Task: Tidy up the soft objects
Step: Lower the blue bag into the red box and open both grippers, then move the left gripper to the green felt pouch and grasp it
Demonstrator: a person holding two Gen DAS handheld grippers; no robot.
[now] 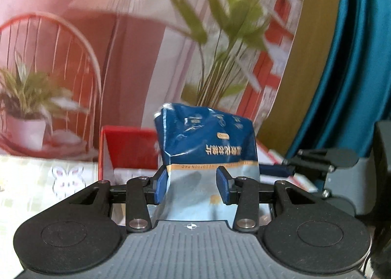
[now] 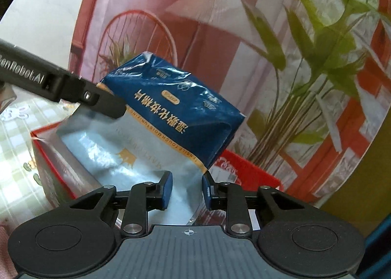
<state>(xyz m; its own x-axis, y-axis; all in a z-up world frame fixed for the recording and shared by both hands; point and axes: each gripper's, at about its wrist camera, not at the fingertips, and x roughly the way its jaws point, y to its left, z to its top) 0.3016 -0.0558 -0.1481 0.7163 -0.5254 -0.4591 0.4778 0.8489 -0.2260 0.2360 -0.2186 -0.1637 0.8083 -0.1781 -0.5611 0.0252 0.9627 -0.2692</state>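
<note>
Pack: a soft blue and silver pack (image 1: 207, 147) of cotton pads is held up in the air over a red box (image 1: 129, 149); yellow print on it is seen upside down from both wrist views.
Left gripper: the left gripper (image 1: 193, 184) is clenched on the silver end of the pack, with a blue pad (image 1: 161, 186) pressed to each side of the wrapper.
Left gripper from the right: in the right wrist view the left gripper (image 2: 107, 105) is seen as a black bar reaching in from the left, its tip laid on the pack (image 2: 171, 110) where blue meets silver.
Right gripper: the right gripper (image 2: 187, 189) is closed on the lower silver corner of the pack; the wrapper is pinched between its blue pads (image 2: 167, 188).
Right gripper from the left: a black linkage (image 1: 320, 164) is seen at the right edge of the pack; its grip cannot be told from there.
Box: the red box (image 2: 246, 169) is open, with a pale inside, and lies under the pack on the worktop (image 2: 14, 137).
Worktop: a pale green checked cloth with a rabbit drawing (image 1: 69, 178) is spread over it.
Backdrop: a printed sheet (image 1: 136, 41) with a lamp, a chair and green plants is hung behind the box.
Curtain: a teal curtain (image 1: 361, 59) is seen at the right edge of the left wrist view.
</note>
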